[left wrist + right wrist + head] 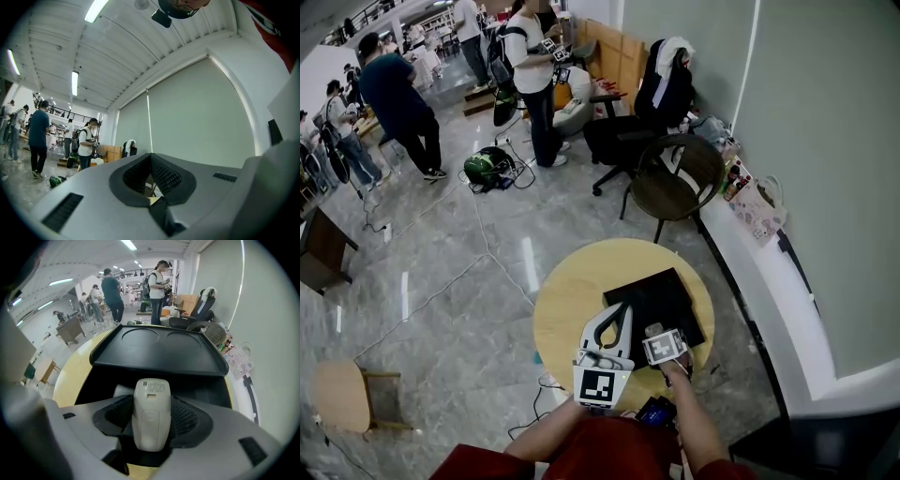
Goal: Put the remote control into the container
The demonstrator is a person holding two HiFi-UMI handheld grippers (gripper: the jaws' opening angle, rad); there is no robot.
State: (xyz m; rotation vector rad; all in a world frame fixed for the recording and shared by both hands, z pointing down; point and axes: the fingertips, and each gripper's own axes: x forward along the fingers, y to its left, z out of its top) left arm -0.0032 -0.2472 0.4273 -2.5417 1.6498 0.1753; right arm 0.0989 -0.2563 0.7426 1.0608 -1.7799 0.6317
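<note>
The white remote control (151, 414) lies back side up between the jaws of my right gripper (151, 401), which is shut on it. It hangs just before the near edge of the black container (159, 355), a square tray with two round hollows. From the head view the container (661, 298) sits on the right half of the round wooden table (567, 291), with my right gripper (656, 334) at its near edge. My left gripper (622, 314) hovers over the container's near left corner, tilted upward. Its jaws (150, 157) meet at the tips with nothing between them.
A round-backed chair (675, 178) and a black office chair (628, 131) stand beyond the table. The wall with a low ledge (750, 262) runs close on the right. Cables (478, 253) trail over the floor, and a small wooden stool (342, 394) stands at the left. Several people stand farther back.
</note>
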